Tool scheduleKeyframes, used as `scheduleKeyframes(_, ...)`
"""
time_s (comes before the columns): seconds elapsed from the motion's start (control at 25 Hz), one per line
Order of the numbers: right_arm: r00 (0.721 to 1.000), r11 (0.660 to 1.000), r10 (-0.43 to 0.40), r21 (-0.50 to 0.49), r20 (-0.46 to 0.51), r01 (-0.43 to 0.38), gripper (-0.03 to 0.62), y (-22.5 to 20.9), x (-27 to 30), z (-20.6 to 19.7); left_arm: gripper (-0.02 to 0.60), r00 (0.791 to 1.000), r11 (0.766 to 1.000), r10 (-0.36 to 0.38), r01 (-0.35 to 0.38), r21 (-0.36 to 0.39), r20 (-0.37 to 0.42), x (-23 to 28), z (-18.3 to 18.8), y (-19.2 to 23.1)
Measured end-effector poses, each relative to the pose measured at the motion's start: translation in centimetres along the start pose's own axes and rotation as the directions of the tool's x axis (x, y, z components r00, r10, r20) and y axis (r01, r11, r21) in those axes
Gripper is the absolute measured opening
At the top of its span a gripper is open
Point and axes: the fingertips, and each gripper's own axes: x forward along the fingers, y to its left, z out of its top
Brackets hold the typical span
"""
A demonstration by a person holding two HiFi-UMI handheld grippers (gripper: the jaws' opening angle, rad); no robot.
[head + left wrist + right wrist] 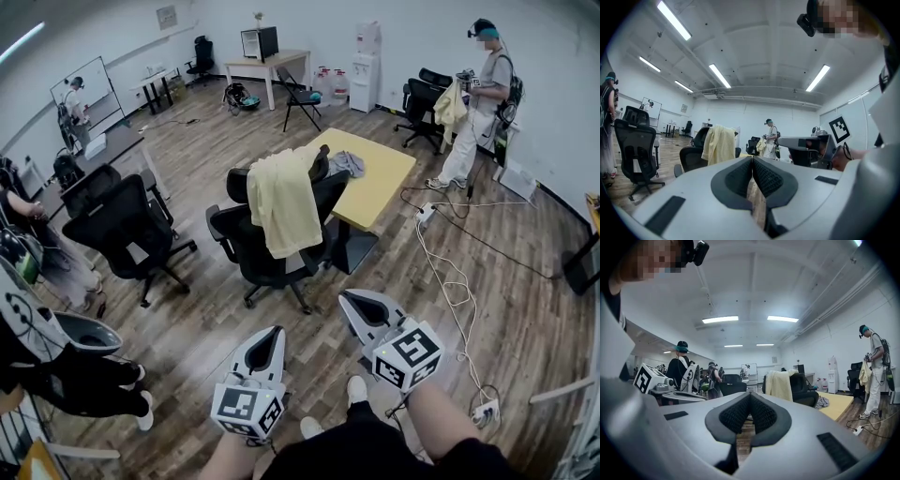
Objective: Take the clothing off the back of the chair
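Note:
A pale yellow garment hangs over the back of a black office chair beside the yellow table. It also shows in the left gripper view as the yellow garment and in the right gripper view as the yellow garment, a good way ahead of both. My left gripper and right gripper are held low in front of me, well short of the chair. Both have their jaws pressed together with nothing between them.
A second black chair stands left of the draped one. A grey cloth lies on the table. White cables trail over the wood floor at right. A person stands at the far right holding yellow cloth; other people stand at the left.

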Motion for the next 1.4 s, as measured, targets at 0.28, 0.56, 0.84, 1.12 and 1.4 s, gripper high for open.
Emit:
scheduleKeyframes(0.28, 1.000, 1.000, 0.029, -0.001, -0.010, -0.029, 0.014, -3.2, 1.5, 0.1, 0.018, 1.000, 1.000, 0.025, -0.025, -0.001, -0.005, 3.2, 0.2, 0.1)
scheduleKeyframes(0.56, 0.998, 0.998, 0.060, 0.009, -0.013, -0.060, 0.014, -7.1, 3.6, 0.1, 0.018, 0.999, 0.999, 0.050, -0.050, -0.002, -0.005, 7.2, 0.5, 0.4)
scheduleKeyframes(0.84, 0.995, 0.995, 0.103, 0.018, -0.008, -0.103, 0.014, -10.7, 5.6, 0.5, 0.018, 0.996, 0.996, 0.088, -0.088, -0.003, -0.006, 10.8, 1.0, 0.6)
scheduleKeyframes(1.12, 0.988, 0.988, 0.153, 0.025, -0.007, -0.153, 0.014, -14.1, 7.7, 0.5, 0.018, 0.991, 0.991, 0.135, -0.135, 0.001, -0.007, 14.1, 1.3, 0.9)
scheduleKeyframes(1.4, 0.979, 0.979, 0.202, 0.031, -0.009, -0.202, 0.014, -16.9, 9.7, 0.9, 0.018, 0.982, 0.982, 0.191, -0.191, -0.001, 0.004, 16.8, 2.0, 1.1)
